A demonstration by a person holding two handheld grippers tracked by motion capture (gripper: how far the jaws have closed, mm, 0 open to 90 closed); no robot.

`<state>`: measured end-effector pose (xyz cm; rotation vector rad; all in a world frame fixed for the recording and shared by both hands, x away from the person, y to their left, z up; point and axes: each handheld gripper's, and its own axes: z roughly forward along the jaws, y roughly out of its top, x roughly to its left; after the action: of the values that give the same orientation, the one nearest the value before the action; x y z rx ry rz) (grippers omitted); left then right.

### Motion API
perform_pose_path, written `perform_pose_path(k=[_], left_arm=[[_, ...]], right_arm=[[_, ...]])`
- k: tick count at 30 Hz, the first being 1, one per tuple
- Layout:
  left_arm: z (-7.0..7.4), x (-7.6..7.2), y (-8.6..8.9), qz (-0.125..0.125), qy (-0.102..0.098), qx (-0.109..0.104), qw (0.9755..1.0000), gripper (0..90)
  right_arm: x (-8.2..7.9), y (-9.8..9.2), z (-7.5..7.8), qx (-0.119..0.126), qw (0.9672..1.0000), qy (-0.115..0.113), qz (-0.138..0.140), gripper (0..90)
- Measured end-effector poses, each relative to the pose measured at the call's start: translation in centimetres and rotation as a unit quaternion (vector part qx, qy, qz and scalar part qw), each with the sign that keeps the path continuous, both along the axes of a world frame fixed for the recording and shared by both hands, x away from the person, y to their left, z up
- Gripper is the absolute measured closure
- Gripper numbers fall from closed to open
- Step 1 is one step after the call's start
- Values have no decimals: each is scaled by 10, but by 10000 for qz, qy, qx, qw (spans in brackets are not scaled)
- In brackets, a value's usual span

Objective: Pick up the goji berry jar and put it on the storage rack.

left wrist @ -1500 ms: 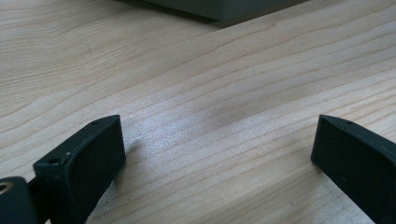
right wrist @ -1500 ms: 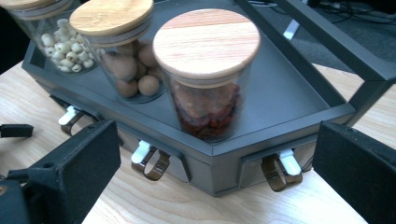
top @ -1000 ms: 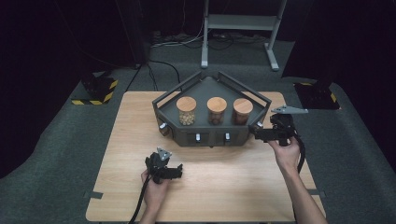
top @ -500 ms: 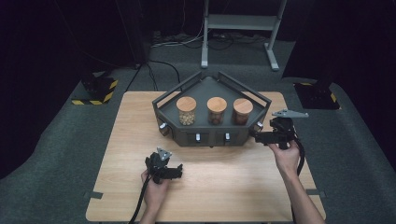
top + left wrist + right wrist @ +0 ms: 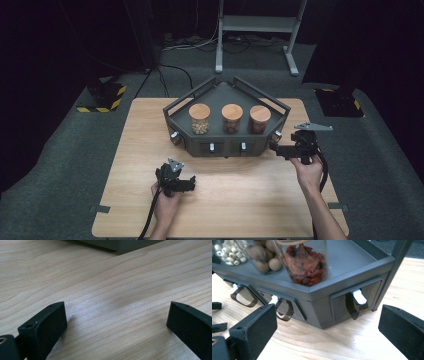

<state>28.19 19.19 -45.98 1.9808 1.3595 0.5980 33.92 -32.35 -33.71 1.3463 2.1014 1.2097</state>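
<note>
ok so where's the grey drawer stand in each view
high view: grey drawer stand at the far middle of the wooden table.
left gripper view: its base edge along the top.
right gripper view: across the upper half, beyond the open fingers.
shared landmark: that wooden table.

Both forearms bare, no sleeves. Left gripper [image 5: 192, 182]: black, grey three-cornered plate, black cable. Right gripper [image 5: 274, 146]: black, same plate, thick squared jaws.

Left gripper [image 5: 116, 322] jaws spread wide, nothing btwn them but bare wood table [image 5: 112, 290]. Dark grey stand [image 5: 120, 244] edge sits beyond jaws, well apart.
</note>
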Motion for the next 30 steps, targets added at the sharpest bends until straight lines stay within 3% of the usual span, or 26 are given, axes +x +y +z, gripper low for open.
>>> perform_pose_path(k=[30], left_arm=[[0,0,0,0,0,-1,10000,27]], right_arm=[[-4,1,-26,-92,9999,96,-36,19]])
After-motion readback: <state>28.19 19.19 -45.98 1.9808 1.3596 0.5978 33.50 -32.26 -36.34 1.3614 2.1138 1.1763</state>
